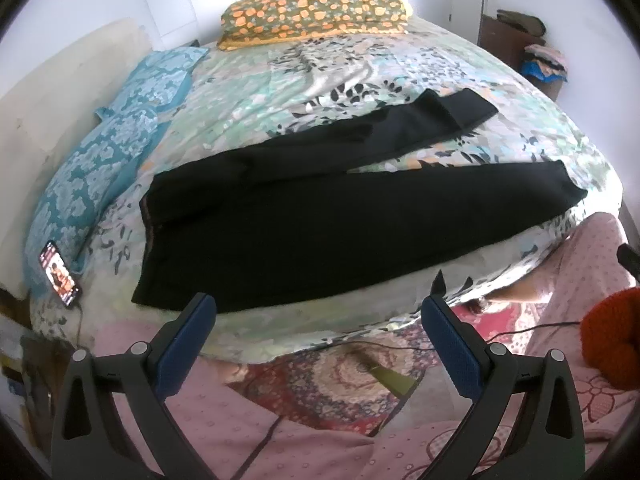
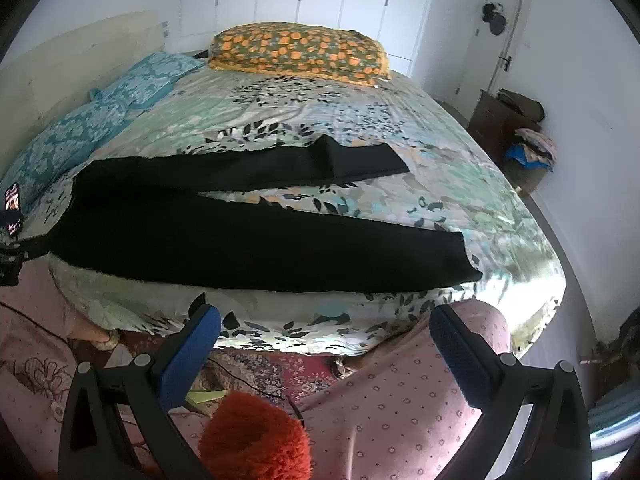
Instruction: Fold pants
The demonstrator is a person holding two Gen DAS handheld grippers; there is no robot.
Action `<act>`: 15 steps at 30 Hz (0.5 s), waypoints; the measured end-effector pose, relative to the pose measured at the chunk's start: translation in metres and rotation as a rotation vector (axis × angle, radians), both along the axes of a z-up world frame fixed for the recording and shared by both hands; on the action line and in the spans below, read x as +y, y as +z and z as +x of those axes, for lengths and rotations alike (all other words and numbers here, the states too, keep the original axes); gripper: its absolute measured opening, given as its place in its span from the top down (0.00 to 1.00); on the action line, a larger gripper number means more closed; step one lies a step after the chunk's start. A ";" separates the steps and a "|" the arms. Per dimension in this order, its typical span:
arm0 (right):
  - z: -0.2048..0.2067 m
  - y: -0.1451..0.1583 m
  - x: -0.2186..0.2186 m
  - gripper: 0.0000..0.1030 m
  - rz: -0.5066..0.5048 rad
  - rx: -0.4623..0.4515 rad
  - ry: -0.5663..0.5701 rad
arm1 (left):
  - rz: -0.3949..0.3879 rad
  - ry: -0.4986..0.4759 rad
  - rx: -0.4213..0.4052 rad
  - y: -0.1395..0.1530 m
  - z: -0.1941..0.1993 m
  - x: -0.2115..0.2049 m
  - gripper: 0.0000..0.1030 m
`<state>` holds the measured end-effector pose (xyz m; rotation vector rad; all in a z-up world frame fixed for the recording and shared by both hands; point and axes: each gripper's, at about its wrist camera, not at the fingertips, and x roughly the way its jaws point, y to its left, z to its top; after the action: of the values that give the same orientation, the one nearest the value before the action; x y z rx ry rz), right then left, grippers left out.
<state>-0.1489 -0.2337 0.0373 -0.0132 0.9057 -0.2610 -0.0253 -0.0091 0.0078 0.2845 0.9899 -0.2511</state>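
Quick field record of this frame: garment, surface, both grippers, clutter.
garment: black pants, laid flat, unfolded, legs spread in a V
waistband: at the left end, near the phone
surface: bed with floral sheet
left hand-held gripper: open, empty, short of the bed's near edge
right hand-held gripper: open, empty, short of the bed's near edge
contact with pants: none
other: orange pillow at the far side, teal pillows at left

One pair of black pants [image 1: 320, 208], three pillows [image 1: 316, 10], one phone [image 1: 59, 273], two claws [image 1: 320, 312].
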 end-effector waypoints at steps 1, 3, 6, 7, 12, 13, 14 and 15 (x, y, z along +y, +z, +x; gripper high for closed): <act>0.001 -0.001 0.002 0.00 -0.002 0.002 0.008 | 0.000 0.004 0.001 0.000 0.000 0.001 0.01; 0.005 -0.002 0.005 0.00 -0.002 0.006 0.025 | 0.000 0.017 0.001 -0.001 0.000 0.003 0.00; 0.009 -0.004 0.009 0.00 -0.002 0.013 0.046 | -0.001 0.043 0.005 -0.002 0.000 0.009 0.00; 0.010 -0.005 0.009 0.00 -0.002 0.017 0.052 | -0.003 0.051 0.009 -0.002 0.001 0.011 0.00; 0.020 -0.007 0.017 0.00 -0.005 0.030 0.092 | -0.011 0.103 0.029 -0.005 0.001 0.025 0.00; 0.022 -0.008 0.018 0.00 -0.005 0.033 0.102 | -0.012 0.112 0.032 -0.005 0.001 0.027 0.01; 0.023 -0.008 0.020 0.00 -0.005 0.035 0.108 | -0.013 0.122 0.035 -0.006 0.002 0.030 0.00; 0.026 -0.009 0.021 0.00 -0.004 0.039 0.118 | -0.016 0.138 0.040 -0.006 0.002 0.033 0.00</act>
<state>-0.1231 -0.2125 0.0279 -0.0755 0.9393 -0.1537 -0.0228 0.0240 0.0014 0.1965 1.0421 -0.1391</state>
